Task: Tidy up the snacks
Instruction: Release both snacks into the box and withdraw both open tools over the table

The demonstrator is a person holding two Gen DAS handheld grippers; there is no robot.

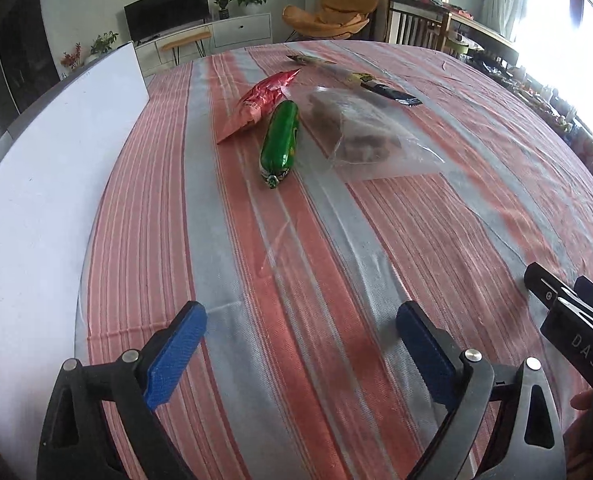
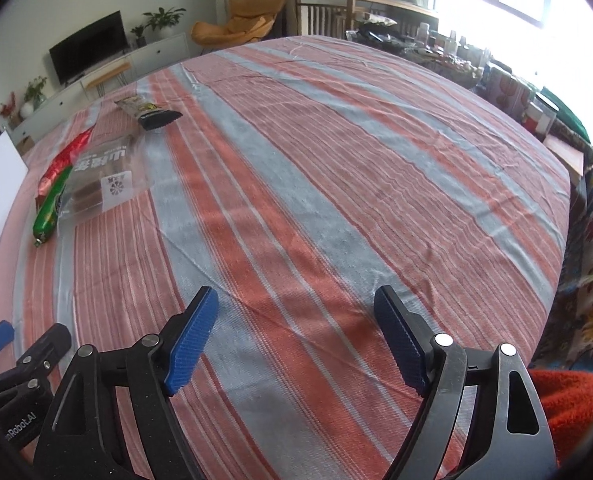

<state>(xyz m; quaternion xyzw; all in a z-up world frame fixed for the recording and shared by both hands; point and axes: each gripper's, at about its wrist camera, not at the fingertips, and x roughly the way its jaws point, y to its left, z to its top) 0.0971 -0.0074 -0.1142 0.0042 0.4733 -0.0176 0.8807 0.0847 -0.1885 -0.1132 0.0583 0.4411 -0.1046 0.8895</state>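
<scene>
Snacks clustered on the striped table, both tools empty.

The left gripper (image 1: pixel 300 344) and right gripper (image 2: pixel 296 332) hover with jaws spread wide, nothing between them. The green sausage (image 1: pixel 279 141), red packet (image 1: pixel 260 104), clear bag (image 1: pixel 360 132) and dark-tipped wrapper (image 1: pixel 356 78) lie together toward the far left edge, beside a white board (image 1: pixel 56 184).

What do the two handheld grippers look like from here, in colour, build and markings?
Both match: the left gripper and right gripper have black triangular cut-out finger frames with silver pivot pins and ribbed blue pads. White lettering marks the black bodies: "DAS" on the right one, "Robot.AI" on the left.
</scene>
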